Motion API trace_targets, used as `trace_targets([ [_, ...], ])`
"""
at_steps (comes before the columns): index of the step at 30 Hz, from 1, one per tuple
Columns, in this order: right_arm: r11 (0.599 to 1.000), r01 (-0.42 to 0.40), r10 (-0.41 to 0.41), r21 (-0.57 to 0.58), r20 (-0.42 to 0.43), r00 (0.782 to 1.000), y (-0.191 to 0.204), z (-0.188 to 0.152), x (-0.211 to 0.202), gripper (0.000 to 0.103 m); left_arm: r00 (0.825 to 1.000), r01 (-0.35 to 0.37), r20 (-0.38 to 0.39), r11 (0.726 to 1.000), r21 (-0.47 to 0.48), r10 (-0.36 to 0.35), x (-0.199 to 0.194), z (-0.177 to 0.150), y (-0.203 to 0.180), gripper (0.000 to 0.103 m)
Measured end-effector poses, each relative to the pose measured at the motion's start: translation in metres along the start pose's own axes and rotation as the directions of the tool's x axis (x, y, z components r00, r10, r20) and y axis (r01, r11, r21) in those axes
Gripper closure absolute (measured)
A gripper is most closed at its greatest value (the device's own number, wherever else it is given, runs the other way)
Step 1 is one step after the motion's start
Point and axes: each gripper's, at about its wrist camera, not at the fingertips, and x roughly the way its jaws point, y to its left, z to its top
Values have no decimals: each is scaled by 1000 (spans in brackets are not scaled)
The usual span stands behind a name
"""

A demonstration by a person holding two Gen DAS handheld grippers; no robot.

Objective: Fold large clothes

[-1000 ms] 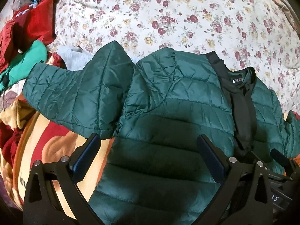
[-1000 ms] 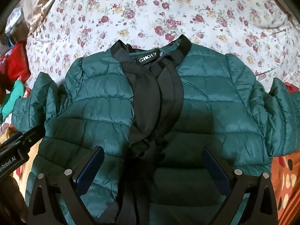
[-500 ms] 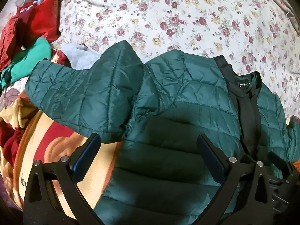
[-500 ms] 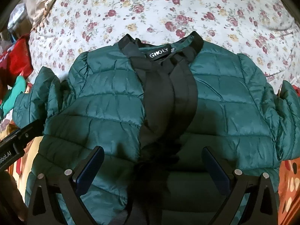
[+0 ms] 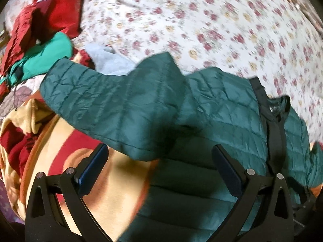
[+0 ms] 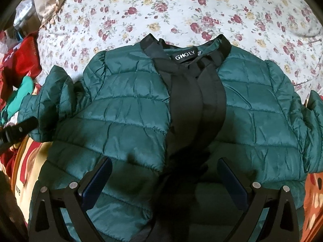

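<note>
At the far left edge of the bed I see a heap of red clothes (image 5: 50,18) with a bright green garment (image 5: 42,56) lying just in front of it, and a pale grey cloth (image 5: 107,60) beside that. Nearer me on the left, a patterned blanket (image 5: 66,147) in cream, red and orange covers the bed's near edge.

My left gripper (image 5: 159,161) hangs with its fingers spread wide and nothing between them. It sits over the spot where the blanket meets the green puffer jacket (image 6: 125,113). The jacket's left sleeve (image 5: 105,104) stretches out toward the left edge, its cuff end touching the green garment and its lower edge draped over the blanket. This view is blurred, so fine detail on the sheet is lost.

The jacket lies front up across the middle of the bed on the floral sheet (image 6: 181,10), collar toward the far edge. Its black front placket (image 6: 193,100) runs down the middle, with the neck label (image 6: 184,56) showing at the collar.

My right gripper (image 6: 164,173) is spread apart too, empty, poised above the jacket's lower front with the placket running between its fingers. In the right wrist view the tip of my left tool pokes in at the left edge. The right sleeve (image 6: 310,125) is bunched at the right edge, beside an orange dotted fabric (image 6: 313,197).
</note>
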Motion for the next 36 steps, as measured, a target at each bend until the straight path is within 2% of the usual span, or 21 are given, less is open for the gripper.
trace_targets([
  [5, 1000, -13, 13, 2, -17, 1000, 0, -1, 0, 0, 1000, -19, 18, 989, -150, 22, 1, 21, 50, 1],
  [7, 1000, -16, 16, 3, -19, 1000, 0, -1, -1, 0, 999, -46, 16, 972, -229, 51, 8, 33, 78, 1],
  [10, 1000, -25, 25, 3, -22, 999, 0, -2, -3, 0, 995, -98, 1, 953, -285, 102, 22, 48, 111, 1],
  [14, 999, -36, 36, -1, -31, 999, 2, -4, -4, 0, 975, -213, -13, 925, -316, 220, 48, 70, 149, 1],
  [17, 999, -39, 38, -8, -46, 998, 6, -6, -1, 0, 962, -270, -46, 905, -329, 270, 70, 83, 170, 1],
  [20, 999, -45, 44, -12, -64, 997, 9, -9, 5, 0, 938, -344, -84, 881, -324, 336, 93, 91, 189, 2],
  [22, 999, -45, 44, -16, -73, 996, 10, -10, 7, 0, 933, -359, -102, 882, -307, 344, 107, 94, 195, 7],
  [24, 999, -41, 40, -19, -81, 996, 11, -11, 10, 0, 929, -370, -124, 886, -279, 349, 121, 97, 196, 20],
  [25, 999, -40, 39, -18, -84, 996, 11, -11, 11, 0, 924, -381, -130, 887, -261, 358, 130, 98, 197, 22],
  [28, 999, -40, 39, -15, -93, 995, 11, -12, 13, 0, 930, -368, -113, 897, -246, 350, 139, 100, 197, 39],
  [30, 999, -43, 41, -13, -98, 994, 11, -13, 14, 0, 940, -342, -103, 909, -241, 326, 142, 100, 197, 62],
  [31, 999, -45, 44, -10, -101, 994, 10, -13, 14, 0, 942, -334, -101, 915, -228, 319, 141, 100, 196, 69],
  [32, 999, -49, 48, -5, -105, 993, 9, -13, 15, 0, 943, -332, -97, 917, -222, 318, 139, 99, 194, 82],
  [33, 999, -52, 52, 1, -105, 993, 8, -13, 15, 0, 945, -328, -87, 919, -220, 316, 133, 99, 191, 90],
  [36, 999, -52, 54, 16, -98, 994, 5, -14, 11, 0, 955, -294, -38, 928, -228, 293, 106, 95, 177, 94],
])
